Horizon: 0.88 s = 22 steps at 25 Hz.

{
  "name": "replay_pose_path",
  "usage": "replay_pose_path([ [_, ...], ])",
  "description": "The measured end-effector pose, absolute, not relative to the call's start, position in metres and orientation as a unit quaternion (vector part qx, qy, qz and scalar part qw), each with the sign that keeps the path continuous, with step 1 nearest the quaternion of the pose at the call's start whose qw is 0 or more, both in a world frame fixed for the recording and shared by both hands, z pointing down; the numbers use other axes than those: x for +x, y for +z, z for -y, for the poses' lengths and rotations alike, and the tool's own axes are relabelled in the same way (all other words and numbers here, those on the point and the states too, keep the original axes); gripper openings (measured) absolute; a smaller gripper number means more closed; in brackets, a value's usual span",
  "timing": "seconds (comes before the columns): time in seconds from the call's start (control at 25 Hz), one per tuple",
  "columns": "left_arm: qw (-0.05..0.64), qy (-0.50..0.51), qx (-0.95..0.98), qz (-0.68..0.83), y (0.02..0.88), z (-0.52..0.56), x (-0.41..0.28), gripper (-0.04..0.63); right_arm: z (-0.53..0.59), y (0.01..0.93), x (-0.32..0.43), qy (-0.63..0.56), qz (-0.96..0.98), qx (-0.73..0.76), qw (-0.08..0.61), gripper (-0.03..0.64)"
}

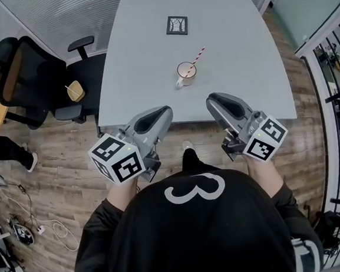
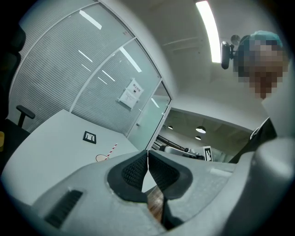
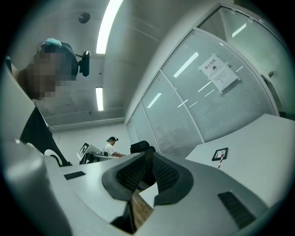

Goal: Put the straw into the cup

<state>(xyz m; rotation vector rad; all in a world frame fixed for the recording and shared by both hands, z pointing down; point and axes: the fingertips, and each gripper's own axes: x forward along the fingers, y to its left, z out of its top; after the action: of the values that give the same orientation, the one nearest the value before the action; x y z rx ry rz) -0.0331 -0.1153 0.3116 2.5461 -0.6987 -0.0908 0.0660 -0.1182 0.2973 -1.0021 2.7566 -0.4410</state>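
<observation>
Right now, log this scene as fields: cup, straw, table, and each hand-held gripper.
cup: white mug on the grey table, handle on the near side
straw: red-striped, standing in the cup, leaning up-right in the head view
left hand-held gripper: jaws together, empty, back from the cup
right hand-held gripper: jaws slightly apart, empty, back from the cup

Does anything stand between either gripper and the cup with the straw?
Nothing visible does. Bare table separates the cup, straw already in it, from the left gripper and right gripper at the near edge; the marker card lies beyond the cup.
</observation>
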Motion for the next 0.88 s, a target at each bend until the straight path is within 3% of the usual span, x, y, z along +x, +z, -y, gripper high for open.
replay_pose_path([
  [0.88,0.185,-0.043,0.957,0.218,0.272,0.04,-0.031,0.02,0.033,0.279,0.042,-0.127,-0.937,-0.312,0.093,0.014],
])
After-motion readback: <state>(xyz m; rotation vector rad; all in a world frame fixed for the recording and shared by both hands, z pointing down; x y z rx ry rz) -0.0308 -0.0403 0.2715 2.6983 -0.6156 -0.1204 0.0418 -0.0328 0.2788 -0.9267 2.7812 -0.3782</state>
